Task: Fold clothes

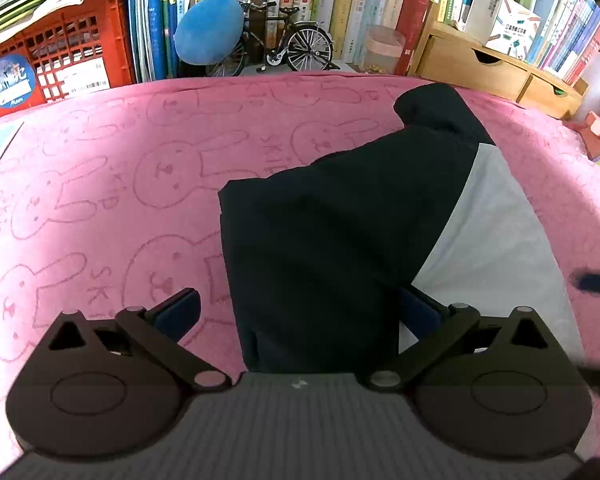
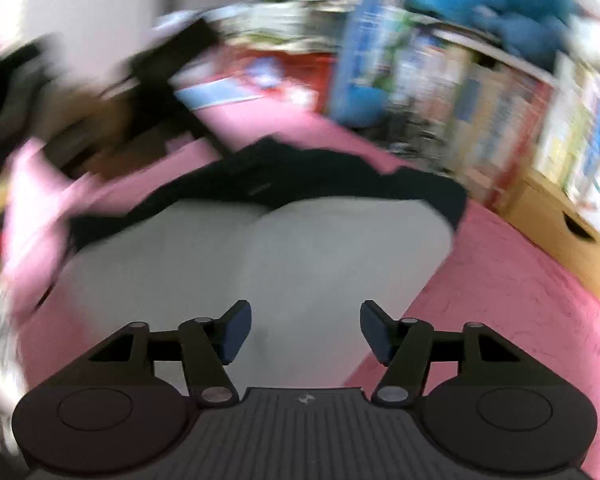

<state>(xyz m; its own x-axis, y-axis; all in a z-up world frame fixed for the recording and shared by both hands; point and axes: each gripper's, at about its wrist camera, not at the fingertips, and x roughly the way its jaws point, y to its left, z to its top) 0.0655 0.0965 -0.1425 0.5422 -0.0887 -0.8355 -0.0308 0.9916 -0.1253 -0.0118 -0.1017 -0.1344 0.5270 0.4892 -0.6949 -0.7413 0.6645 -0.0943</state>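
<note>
Left wrist view: at the far left we saw a red crate point(image 1: 72, 60) with papers stacked on it, then a row of books point(image 1: 340, 8), a blue plush ball point(image 1: 209, 30) and a small model bicycle point(image 1: 288, 46) standing just beside it. A wooden drawer box point(image 1: 480, 70) sat to the right under more books. Below all this a pink towel point(image 1: 100, 184) with rabbit outlines covered the desk. The garment point(image 1: 332, 240) lay on the towel right of centre, its black part folded over a white part that showed along the right edge. Our left gripper point(image 1: 296, 316) stood spread wide, the black fold lying between its fingers; the right finger was partly hidden by the cloth, and we could not tell if either pad touched it.

In the right wrist view, much was blurred. We made out the pink towel point(image 2: 520, 320) again, with the garment point(image 2: 300, 248) spread in front of the camera, its white part near and a black band along its far edge. Our right gripper point(image 2: 306, 332) was spread open above the white cloth, clasping nothing. The blurred books point(image 2: 480, 92) and the wooden drawer box point(image 2: 560, 224) filled the upper right.
</note>
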